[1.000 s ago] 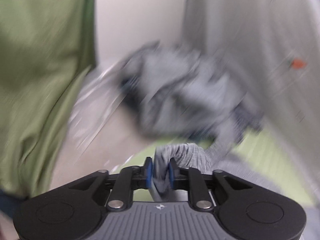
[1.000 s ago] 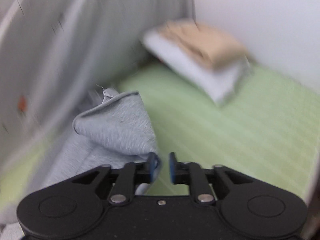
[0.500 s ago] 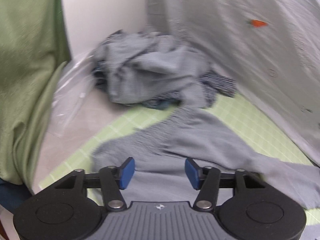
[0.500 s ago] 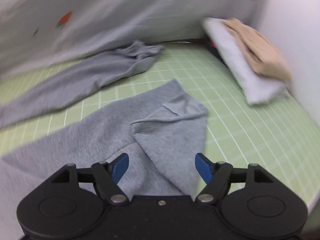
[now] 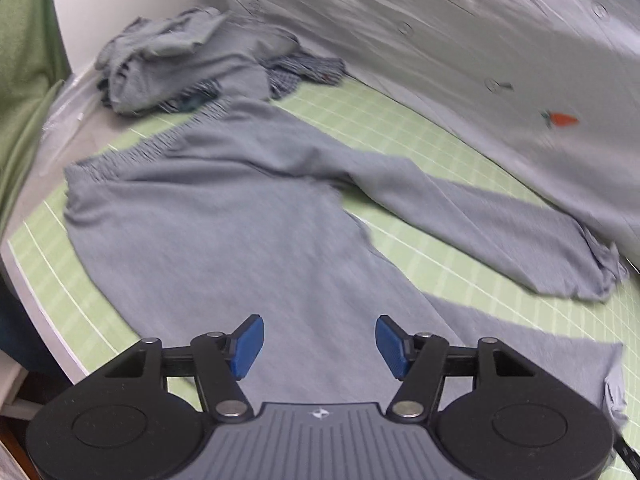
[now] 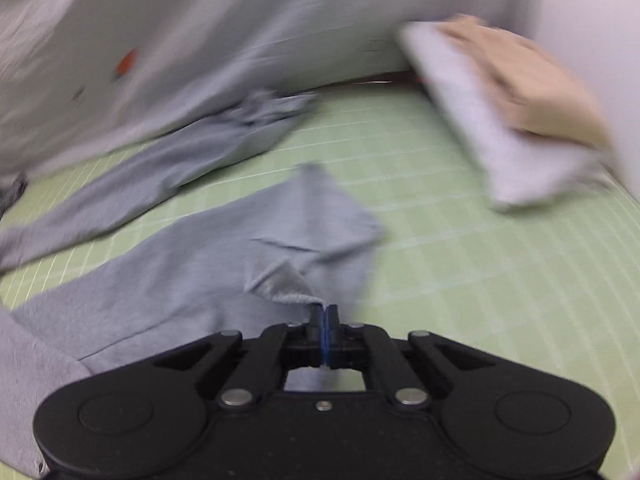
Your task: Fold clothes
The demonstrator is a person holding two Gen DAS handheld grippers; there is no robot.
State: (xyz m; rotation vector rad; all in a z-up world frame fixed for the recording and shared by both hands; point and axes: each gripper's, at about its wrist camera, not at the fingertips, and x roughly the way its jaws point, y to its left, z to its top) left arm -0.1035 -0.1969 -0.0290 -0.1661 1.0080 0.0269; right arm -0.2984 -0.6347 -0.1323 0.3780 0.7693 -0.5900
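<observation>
Grey sweatpants lie spread on the green grid mat, waistband at the far left, one leg running toward the right. My left gripper is open and empty, low over the near leg. In the right wrist view the pants lie with the near leg's cuff end folded over. My right gripper has its jaws closed together at the edge of that folded cuff; whether cloth is pinched between them does not show.
A pile of unfolded grey and checked clothes sits at the mat's far left corner. A folded stack of white and tan garments lies at the far right. A pale sheet with small prints hangs along the back. The table edge is at left.
A second ago both grippers held the pants off the mat. They let go and the pants dropped flat. Since half a second ago the right gripper has closed at the folded cuff.
</observation>
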